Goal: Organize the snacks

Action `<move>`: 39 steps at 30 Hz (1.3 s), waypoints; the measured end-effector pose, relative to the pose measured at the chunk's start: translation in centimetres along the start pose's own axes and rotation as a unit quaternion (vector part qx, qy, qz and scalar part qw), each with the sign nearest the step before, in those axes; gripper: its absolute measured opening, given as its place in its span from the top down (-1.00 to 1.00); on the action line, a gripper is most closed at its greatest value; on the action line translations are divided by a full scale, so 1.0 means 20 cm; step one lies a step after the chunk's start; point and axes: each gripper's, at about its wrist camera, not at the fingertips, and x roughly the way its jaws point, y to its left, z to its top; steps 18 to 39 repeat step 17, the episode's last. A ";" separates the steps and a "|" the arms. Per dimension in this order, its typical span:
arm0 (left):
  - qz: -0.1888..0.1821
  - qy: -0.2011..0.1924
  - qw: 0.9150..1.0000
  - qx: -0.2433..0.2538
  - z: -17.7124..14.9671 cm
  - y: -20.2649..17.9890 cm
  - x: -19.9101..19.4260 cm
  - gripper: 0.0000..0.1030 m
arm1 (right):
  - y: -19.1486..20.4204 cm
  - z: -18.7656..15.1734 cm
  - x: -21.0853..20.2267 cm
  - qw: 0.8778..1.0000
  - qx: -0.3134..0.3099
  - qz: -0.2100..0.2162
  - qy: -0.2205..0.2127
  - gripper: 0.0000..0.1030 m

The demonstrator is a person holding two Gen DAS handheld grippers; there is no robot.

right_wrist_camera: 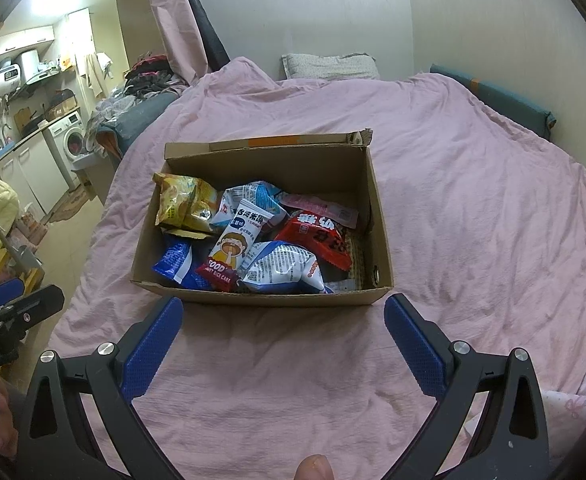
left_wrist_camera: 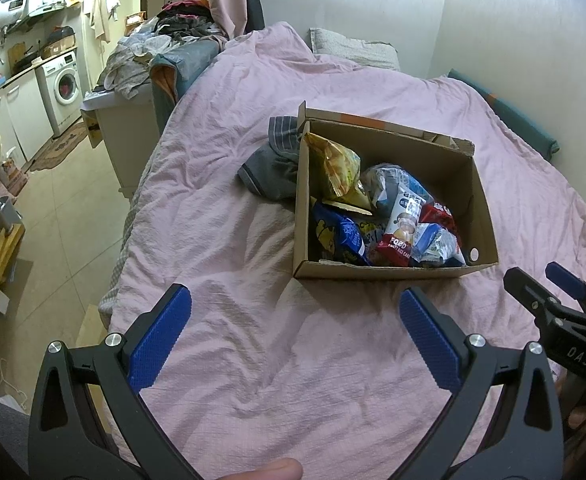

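On the pink bedspread [right_wrist_camera: 473, 184], at the middle of the right wrist frame, sits an open cardboard box [right_wrist_camera: 381, 216] filled with snack packets. A yellow chip bag [right_wrist_camera: 181, 204] leans in its upper left corner, a red packet [right_wrist_camera: 317, 240] lies toward the right wall, a white rice cake pouch [right_wrist_camera: 237, 240] with a red end rests across the middle, a blue bag [right_wrist_camera: 175, 266] sits at the lower left, and a white-and-blue bag [right_wrist_camera: 283, 268] lies against the near wall. The right gripper [right_wrist_camera: 283, 328] hovers just short of the box's near wall, its blue-padded jaws spread wide and holding nothing. Toward the bottom of the left wrist frame, the left gripper [left_wrist_camera: 295, 320] likewise stands with jaws wide apart and empty above the bedspread, near the box's lower left corner. A grey striped garment [left_wrist_camera: 273, 164] lies bunched against the box's left wall. At the far left of both frames a washing machine [left_wrist_camera: 63, 90] stands in a kitchen corner.
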 end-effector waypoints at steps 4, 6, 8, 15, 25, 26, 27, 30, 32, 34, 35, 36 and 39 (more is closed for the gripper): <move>-0.001 0.000 1.000 -0.001 0.00 0.00 0.00 -1.00 | -0.01 0.00 0.00 1.000 -0.001 0.000 -0.001 -1.00; 0.000 0.000 1.000 0.000 0.00 0.00 0.00 -1.00 | 0.00 0.00 0.00 1.000 -0.001 0.000 0.000 -1.00; 0.000 0.000 1.000 0.000 0.00 0.00 0.00 -1.00 | 0.00 0.00 0.00 1.000 -0.001 -0.001 -0.001 -1.00; -0.002 0.000 1.000 -0.001 -0.01 0.00 0.00 -1.00 | -0.01 0.01 -0.01 1.000 -0.002 0.000 -0.002 -1.00; -0.003 0.001 1.000 -0.001 -0.02 0.00 0.01 -1.00 | 0.00 0.01 -0.01 1.000 -0.002 0.001 -0.003 -1.00; -0.003 0.001 1.000 -0.001 -0.02 0.00 0.01 -1.00 | 0.00 0.01 -0.01 1.000 -0.002 0.001 -0.003 -1.00; -0.003 0.001 1.000 -0.001 -0.02 0.00 0.01 -1.00 | 0.00 0.01 -0.01 1.000 -0.002 0.001 -0.003 -1.00; -0.003 0.001 1.000 -0.001 -0.02 0.00 0.01 -1.00 | 0.00 0.01 -0.01 1.000 -0.002 0.001 -0.003 -1.00; -0.003 0.001 1.000 -0.001 -0.02 0.00 0.01 -1.00 | 0.00 0.01 -0.01 1.000 -0.002 0.001 -0.003 -1.00; -0.003 0.001 1.000 -0.001 -0.02 0.00 0.01 -1.00 | 0.00 0.01 -0.01 1.000 -0.002 0.001 -0.003 -1.00; -0.003 0.001 1.000 -0.001 -0.02 0.00 0.01 -1.00 | 0.00 0.01 -0.01 1.000 -0.002 0.001 -0.003 -1.00; -0.003 0.001 1.000 -0.001 -0.02 0.00 0.01 -1.00 | 0.00 0.01 -0.01 1.000 -0.002 0.001 -0.003 -1.00; -0.003 0.001 1.000 -0.001 -0.02 0.00 0.01 -1.00 | 0.00 0.01 -0.01 1.000 -0.002 0.001 -0.003 -1.00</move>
